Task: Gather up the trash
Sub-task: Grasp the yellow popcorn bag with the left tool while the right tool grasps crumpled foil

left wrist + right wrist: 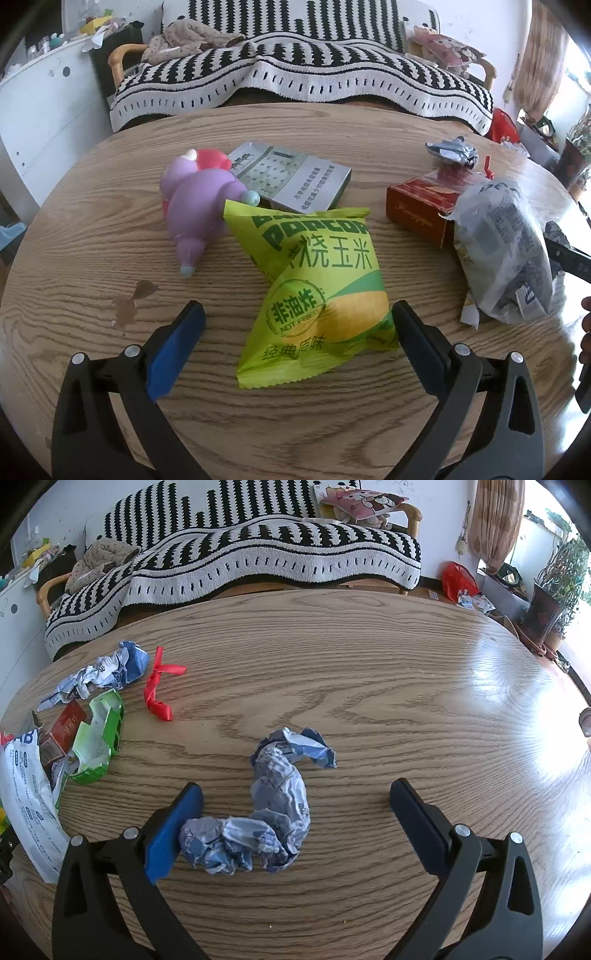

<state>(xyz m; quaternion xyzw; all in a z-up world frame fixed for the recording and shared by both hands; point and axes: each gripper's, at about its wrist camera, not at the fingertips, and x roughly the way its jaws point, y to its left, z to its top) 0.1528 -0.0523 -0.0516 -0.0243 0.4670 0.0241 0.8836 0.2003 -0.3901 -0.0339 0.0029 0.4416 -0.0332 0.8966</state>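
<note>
In the left wrist view my left gripper (297, 321) is open, with a green popcorn bag (317, 291) lying on the wooden table (92, 266) between its fingers, nearer the right one. In the right wrist view my right gripper (295, 801) is open around a crumpled blue-and-white wrapper (273, 808) that touches the left finger's blue pad (173, 827).
Left wrist view: a purple toy (195, 199), a grey box (295, 177), a red-brown box (421, 206), a white printed bag (506, 247), crumpled foil (450, 151). Right wrist view: red ribbon (159, 686), green torn carton (99, 738), another crumpled wrapper (99, 672), white bag (29, 801). A striped sofa (258, 557) stands behind.
</note>
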